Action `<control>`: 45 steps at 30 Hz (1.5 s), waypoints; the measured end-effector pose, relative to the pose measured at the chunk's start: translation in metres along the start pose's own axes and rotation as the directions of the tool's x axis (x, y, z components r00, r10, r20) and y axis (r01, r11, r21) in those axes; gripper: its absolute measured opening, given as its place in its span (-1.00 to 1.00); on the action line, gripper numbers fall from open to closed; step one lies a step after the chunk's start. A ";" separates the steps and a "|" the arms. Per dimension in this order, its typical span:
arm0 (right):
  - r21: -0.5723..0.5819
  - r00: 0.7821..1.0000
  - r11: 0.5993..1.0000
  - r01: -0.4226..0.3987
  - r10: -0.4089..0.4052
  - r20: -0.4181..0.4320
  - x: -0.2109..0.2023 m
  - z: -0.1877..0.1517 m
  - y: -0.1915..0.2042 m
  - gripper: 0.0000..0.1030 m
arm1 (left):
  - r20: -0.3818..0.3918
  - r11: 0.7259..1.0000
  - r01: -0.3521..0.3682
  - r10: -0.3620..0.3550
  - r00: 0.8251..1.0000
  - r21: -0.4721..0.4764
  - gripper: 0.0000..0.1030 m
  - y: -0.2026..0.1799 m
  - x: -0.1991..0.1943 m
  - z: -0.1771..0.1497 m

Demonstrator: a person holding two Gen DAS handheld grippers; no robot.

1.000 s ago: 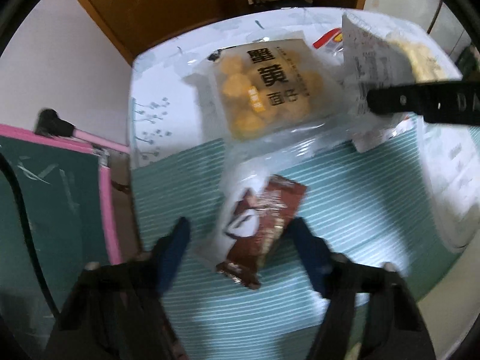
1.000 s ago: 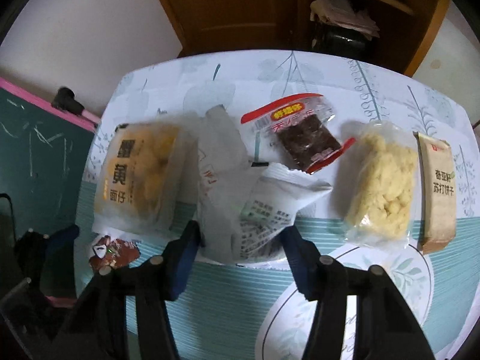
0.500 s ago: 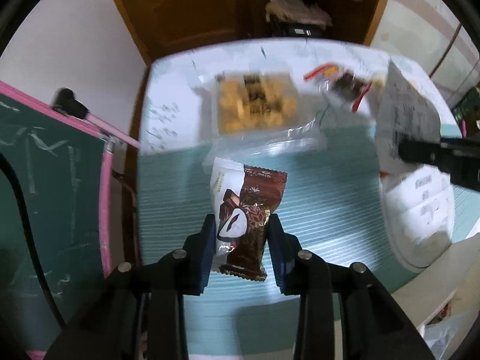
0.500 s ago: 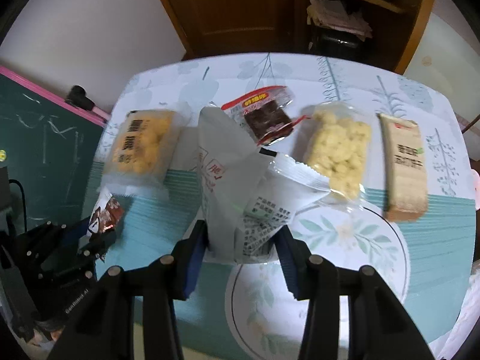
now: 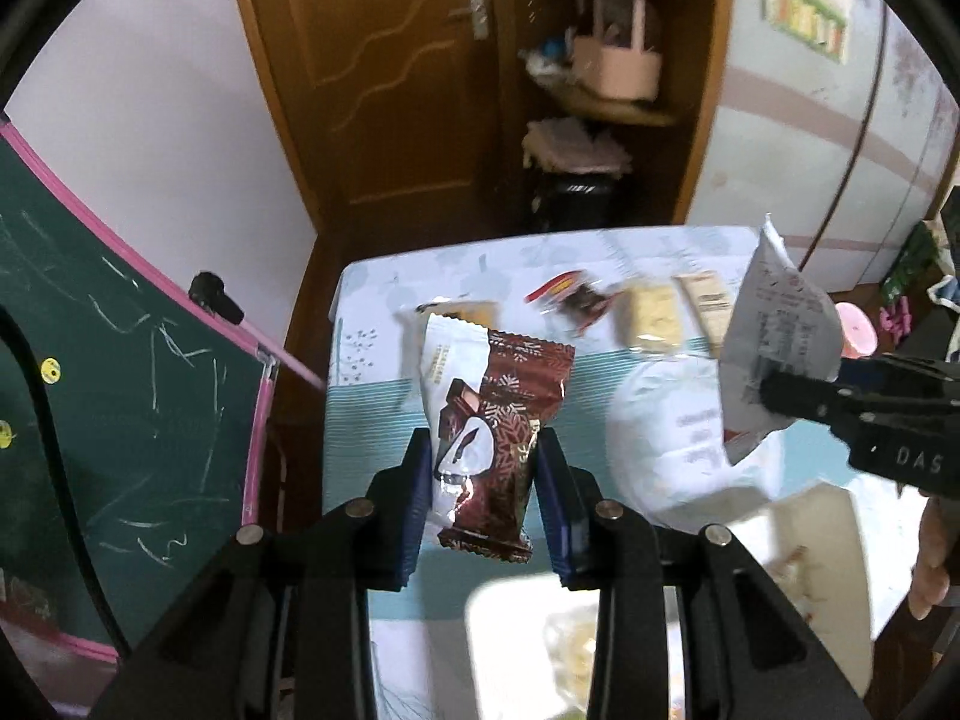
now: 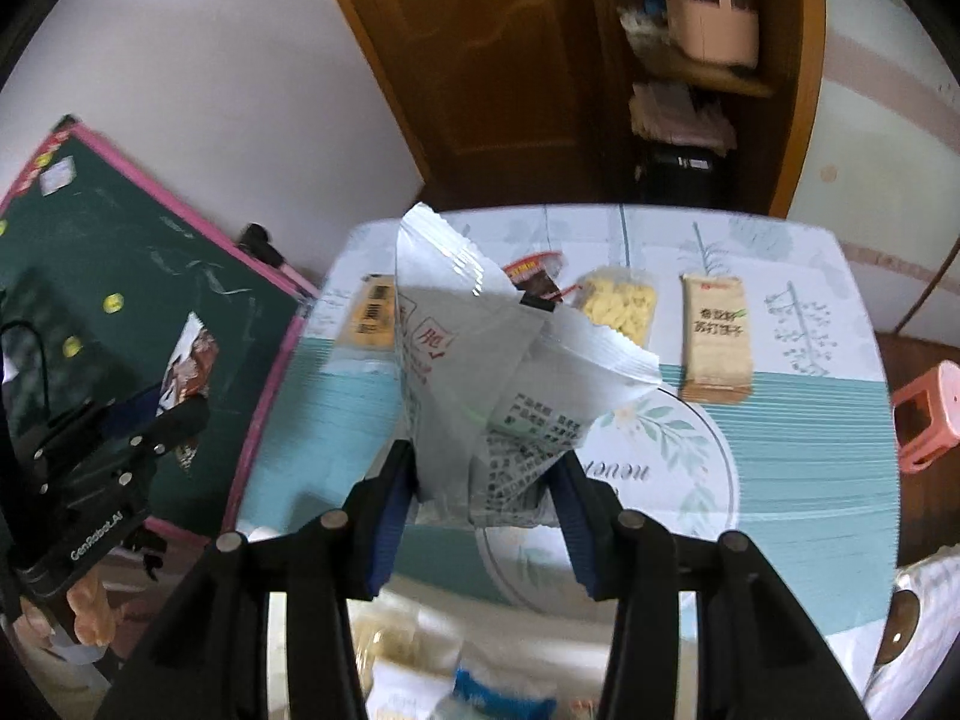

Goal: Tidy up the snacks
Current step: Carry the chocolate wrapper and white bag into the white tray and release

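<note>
The left gripper (image 5: 485, 480) points steeply downward and its blue jaws are clamped on the lower half of a brown-and-white snack packet (image 5: 489, 438), which stands upright between them, clear of the surface (image 5: 372, 420). In the right wrist view the same gripper appears at the far left, off the surface's edge and in front of a green chalkboard (image 6: 120, 300), with fingertips of the person's hand (image 6: 90, 606) showing below its body.

The right gripper (image 6: 483, 498) is also angled steeply down. Its jaws have just been closing and now pinch the bottom of a crumpled white snack bag (image 6: 480, 372), whose two loose flaps fan upward above the jaws. From the left wrist view this bag hangs in the air at the right, lifted off the surface, with part of the person's right hand (image 5: 930, 552) visible beneath the gripper.

On the surface, which is covered by a teal-striped cloth with leaf prints, a row of snacks lies along the far side: a yellow packet (image 6: 375, 312), a red-edged packet of dark pieces (image 6: 534, 279) partly hidden behind the white bag, a clear packet of pale yellow bits (image 6: 618, 306) and a tan cracker pack (image 6: 714, 330). They lie near each other, side by side. More packets show, blurred, at the near edge below both grippers. A pink stool (image 6: 927, 414) stands on the floor to the right.
</note>
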State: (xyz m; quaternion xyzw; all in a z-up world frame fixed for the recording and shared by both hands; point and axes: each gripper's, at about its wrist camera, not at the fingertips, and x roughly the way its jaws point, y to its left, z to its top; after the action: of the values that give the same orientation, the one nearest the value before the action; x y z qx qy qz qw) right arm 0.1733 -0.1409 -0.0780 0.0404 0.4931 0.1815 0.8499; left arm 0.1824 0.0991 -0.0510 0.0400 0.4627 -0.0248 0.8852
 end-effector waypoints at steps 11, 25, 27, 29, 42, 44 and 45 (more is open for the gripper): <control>-0.012 0.988 0.999 -0.049 0.050 0.147 -0.086 -0.067 -0.001 -0.11 | 0.060 0.998 0.071 -0.070 0.996 -0.001 -0.39 -0.046 -0.066 -0.048; -0.023 0.986 0.998 -0.060 0.063 0.153 -0.104 -0.127 0.009 -0.10 | 0.091 0.998 0.040 -0.035 0.995 -0.053 -0.38 -0.060 -0.079 -0.102; -0.024 0.989 0.998 -0.060 0.063 0.132 -0.101 -0.136 0.011 -0.10 | 0.079 0.999 0.016 -0.013 0.997 -0.040 -0.38 -0.064 -0.074 -0.111; -0.020 0.992 0.998 -0.060 0.062 0.110 -0.096 -0.145 0.011 -0.13 | 0.061 1.000 0.004 -0.002 0.998 -0.029 -0.38 -0.068 -0.069 -0.118; -0.038 1.000 0.999 -0.006 0.007 0.018 -0.076 -0.168 0.020 -0.36 | -0.060 1.000 -0.003 0.002 0.998 -0.018 -0.38 -0.082 -0.038 -0.150; -0.040 1.000 0.999 -0.005 0.006 0.016 -0.075 -0.168 0.020 -0.36 | -0.066 1.000 -0.004 0.002 0.998 -0.019 -0.38 -0.082 -0.036 -0.151; -0.041 1.000 0.999 -0.005 0.005 0.016 -0.075 -0.168 0.020 -0.36 | -0.068 1.000 -0.006 0.005 0.998 -0.018 -0.38 -0.082 -0.035 -0.150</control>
State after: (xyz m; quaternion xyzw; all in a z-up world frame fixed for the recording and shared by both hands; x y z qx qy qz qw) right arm -0.0086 -0.1668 -0.0970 0.0256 0.4823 0.1934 0.8540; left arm 0.0333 0.0317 -0.1118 0.0338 0.4928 -0.0167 0.8693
